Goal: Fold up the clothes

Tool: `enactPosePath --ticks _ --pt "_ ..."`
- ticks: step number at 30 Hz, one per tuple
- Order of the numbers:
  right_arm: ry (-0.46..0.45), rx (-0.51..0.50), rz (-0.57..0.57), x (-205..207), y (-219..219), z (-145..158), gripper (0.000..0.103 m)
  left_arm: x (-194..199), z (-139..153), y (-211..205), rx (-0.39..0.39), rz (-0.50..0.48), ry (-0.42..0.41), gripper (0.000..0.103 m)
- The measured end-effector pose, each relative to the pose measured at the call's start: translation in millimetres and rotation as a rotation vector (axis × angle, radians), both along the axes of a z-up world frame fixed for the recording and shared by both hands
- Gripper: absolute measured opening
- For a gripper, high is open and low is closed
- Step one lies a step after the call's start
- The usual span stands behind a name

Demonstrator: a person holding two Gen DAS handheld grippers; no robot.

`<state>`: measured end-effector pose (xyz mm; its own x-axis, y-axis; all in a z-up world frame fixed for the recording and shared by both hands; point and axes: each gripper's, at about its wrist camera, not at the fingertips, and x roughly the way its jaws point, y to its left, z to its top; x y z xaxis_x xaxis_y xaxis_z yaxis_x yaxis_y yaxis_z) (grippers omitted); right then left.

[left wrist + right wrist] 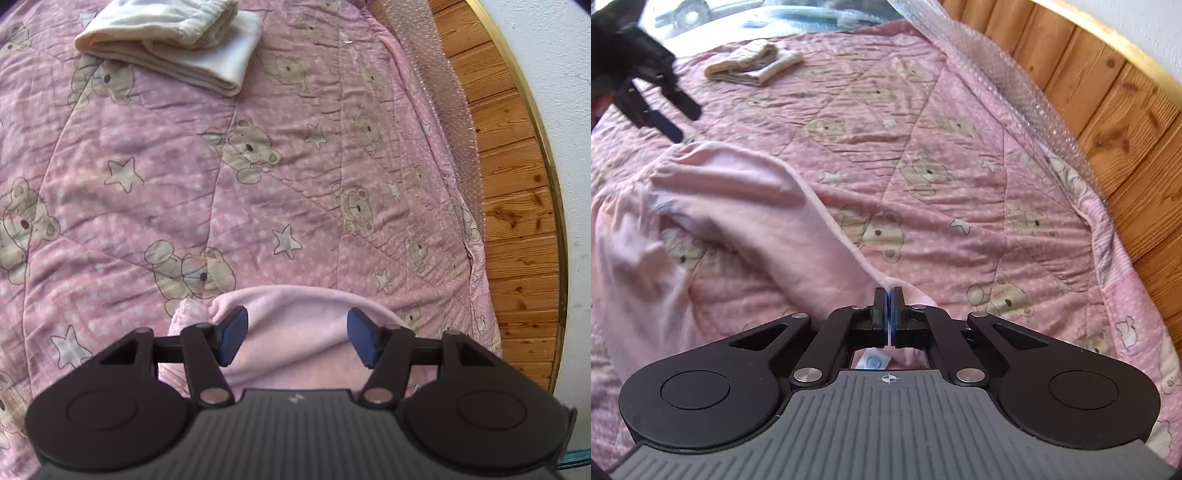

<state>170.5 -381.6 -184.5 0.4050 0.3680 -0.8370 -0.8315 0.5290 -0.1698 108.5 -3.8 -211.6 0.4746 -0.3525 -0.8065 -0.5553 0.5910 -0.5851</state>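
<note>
Pink garment [731, 206] spread loose and rumpled across the bear-print quilt [960, 184], one edge drawn up toward the near side. Right gripper [888, 314] clamped tight on that edge, a thin seam of pink cloth pinched between the blue pads, a small label peeking just beneath. Left gripper [295, 332] standing apart above another rounded fold of the same garment [291, 314], pads on either side of the cloth but not pressing on it. Farther back on the quilt, well apart from the work, a cream garment [173, 40] already folded and laid flat. Beyond the quilt, a strip of bubble wrap [1015, 85] along the bed's edge and a wooden headboard [1126, 122] behind. Risk from here, as a judgement: only one corner secured, so any lift or pull by the right side alone likely to drag and twist the garment rather than fold it. Thin pinch near the hem also liable to slip free under tension. Left pads closing too shallow likely to miss the cloth, too deep likely to catch the quilt as well.
</note>
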Motion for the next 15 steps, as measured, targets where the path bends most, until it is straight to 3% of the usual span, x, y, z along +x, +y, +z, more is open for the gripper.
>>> enactPosePath --ticks 6,12,15 --pt "-0.046 -0.013 -0.036 -57 -30 -8 0.0 8 -16 -17 -0.033 0.013 0.054 0.06" --pt "-0.041 0.051 -0.156 -64 -45 -18 0.0 5 -22 -28 -0.023 0.02 0.092 0.059" --pt "0.047 0.129 -0.265 -49 -53 -20 0.005 9 -24 -26 -0.022 0.045 0.099 0.059"
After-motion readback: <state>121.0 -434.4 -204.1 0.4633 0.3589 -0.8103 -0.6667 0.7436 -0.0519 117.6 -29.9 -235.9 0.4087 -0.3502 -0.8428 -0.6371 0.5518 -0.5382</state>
